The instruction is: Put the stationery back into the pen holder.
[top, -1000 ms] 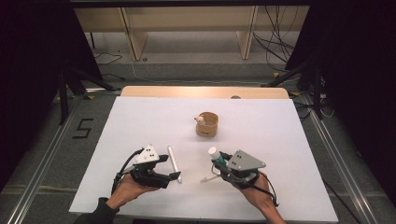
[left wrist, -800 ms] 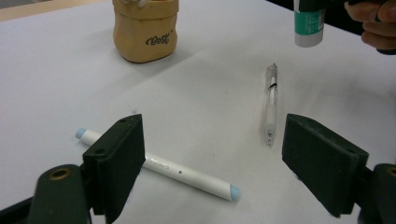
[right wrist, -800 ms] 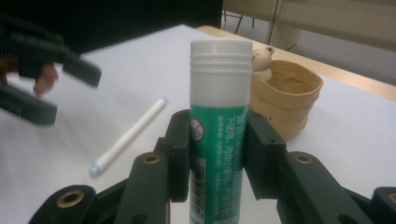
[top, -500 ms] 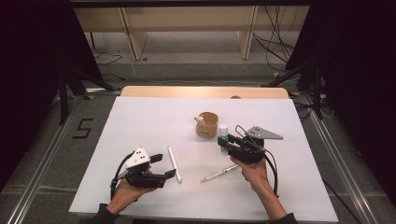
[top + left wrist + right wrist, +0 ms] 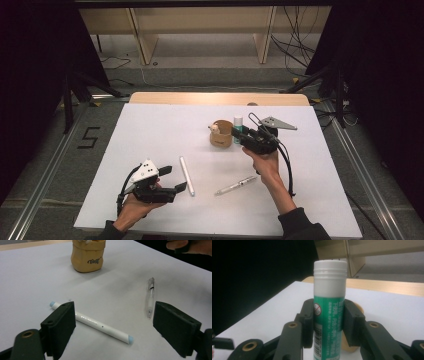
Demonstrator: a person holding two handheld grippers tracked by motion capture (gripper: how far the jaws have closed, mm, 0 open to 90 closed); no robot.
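A green glue stick [image 5: 329, 300] with a white cap stands upright between the pads of my right gripper [image 5: 329, 322], which is shut on it. In the high view that right gripper [image 5: 241, 136] holds the glue stick [image 5: 238, 124] just right of a tan pot [image 5: 221, 133]. My left gripper [image 5: 175, 179] rests low at the front left, jaws wide open. In the left gripper view a white marker [image 5: 100, 325] with pale blue ends lies on the table between the open jaws of that left gripper [image 5: 115, 315], untouched by them. A clear pen [image 5: 150, 297] lies farther off.
The white table top [image 5: 150, 135] ends in a wooden strip [image 5: 215, 98] at the back. The clear pen [image 5: 236, 185] lies below the right forearm. Dark stands and cables flank the table. The tan pot [image 5: 88, 257] holds something pale.
My right gripper has carried the glue stick from the table's front up and away, ending beside the tan pot. The left gripper has barely shifted.
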